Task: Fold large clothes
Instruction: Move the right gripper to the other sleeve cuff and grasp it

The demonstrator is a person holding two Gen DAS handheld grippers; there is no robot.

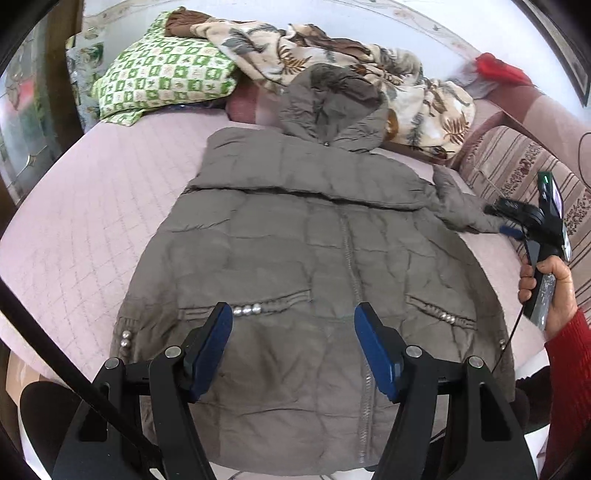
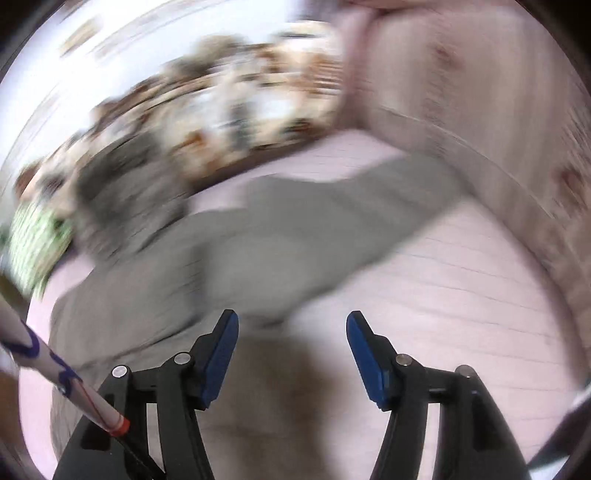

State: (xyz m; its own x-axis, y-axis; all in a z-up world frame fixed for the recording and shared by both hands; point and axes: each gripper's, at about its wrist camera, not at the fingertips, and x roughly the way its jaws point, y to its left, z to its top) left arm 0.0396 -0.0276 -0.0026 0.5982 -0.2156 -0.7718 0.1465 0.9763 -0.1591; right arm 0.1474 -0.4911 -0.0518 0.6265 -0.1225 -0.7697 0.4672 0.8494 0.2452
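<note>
Grey jacket [image 1: 314,258] flat on bed [image 1: 92,206] (no legible writing); left tool [image 1: 293,314] and right tool [image 2: 291,321] both wide, empty.

Bed [image 1: 85,206]: the landmark. Covered by a pale pink quilted sheet with a stitched square grid; fills the middle of the left wrist view.

Pillow [image 1: 162,79]: green-and-white checked print, at the far left corner of the bed.

Blanket [image 1: 369,70]: cream with brown and grey leaf print, heaped along the far edge of the bed, right of the pillow.

Sofa [image 1: 517,162]: striped pink and brown with floral bands, just beside the bed's right edge.

Red cloth [image 1: 500,68]: on the sofa's top, beyond the bed's far right corner.

Wall [image 1: 258,11]: white, behind the bed.

Glass panel [image 1: 26,110]: dark-framed, left of the bed.

Light: bright, even daylight. The right wrist view is motion-blurred.
</note>
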